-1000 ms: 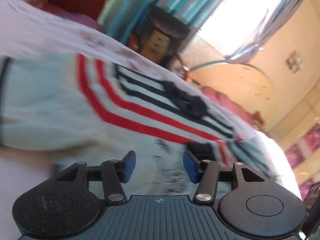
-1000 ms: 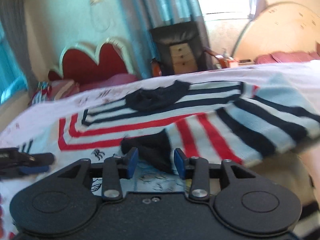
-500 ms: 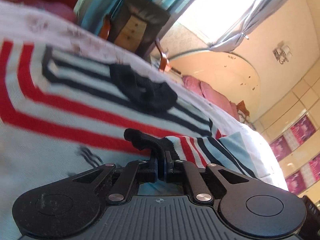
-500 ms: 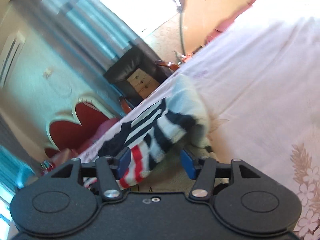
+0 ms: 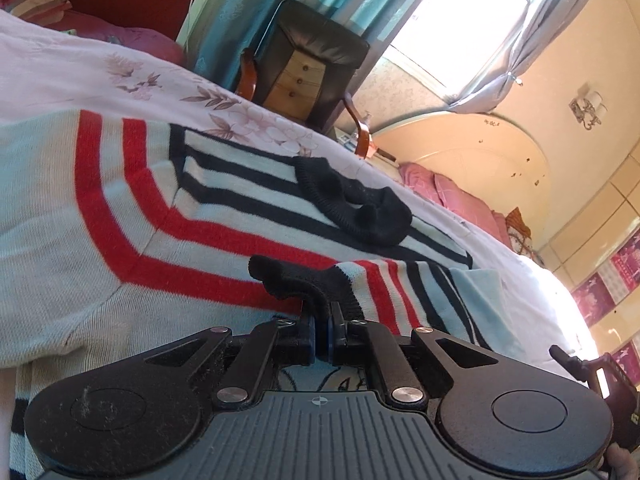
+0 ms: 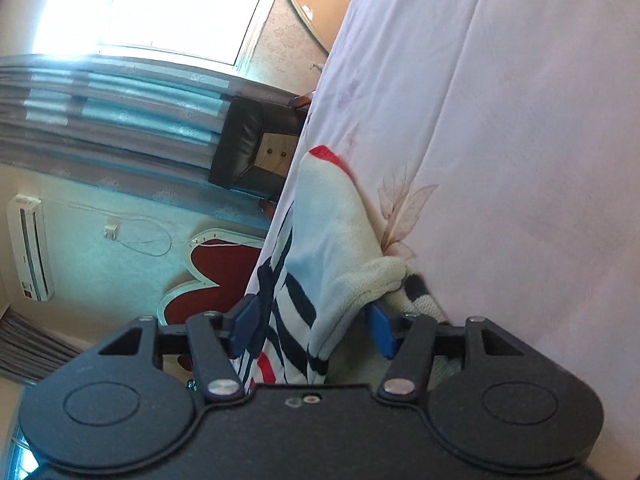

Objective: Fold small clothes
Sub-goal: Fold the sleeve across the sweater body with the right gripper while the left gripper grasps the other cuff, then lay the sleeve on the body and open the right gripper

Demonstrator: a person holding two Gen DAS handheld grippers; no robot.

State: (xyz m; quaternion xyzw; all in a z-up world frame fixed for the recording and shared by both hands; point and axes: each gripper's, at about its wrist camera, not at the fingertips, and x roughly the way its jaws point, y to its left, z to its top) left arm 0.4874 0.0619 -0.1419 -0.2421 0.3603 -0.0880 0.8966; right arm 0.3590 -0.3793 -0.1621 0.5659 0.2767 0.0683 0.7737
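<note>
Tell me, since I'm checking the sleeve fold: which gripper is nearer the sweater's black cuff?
Left. The left gripper is shut on the black cuff; the right gripper straddles the sweater's pale folded edge, closing.

Strong daylight is coming through the window, which is burning out to pure white in both views. The glare is washing out the bedsheet at the far right. Both pictures are staying sharp, without motion blur. The fisheye lens is bending straight lines near the edges.
</note>
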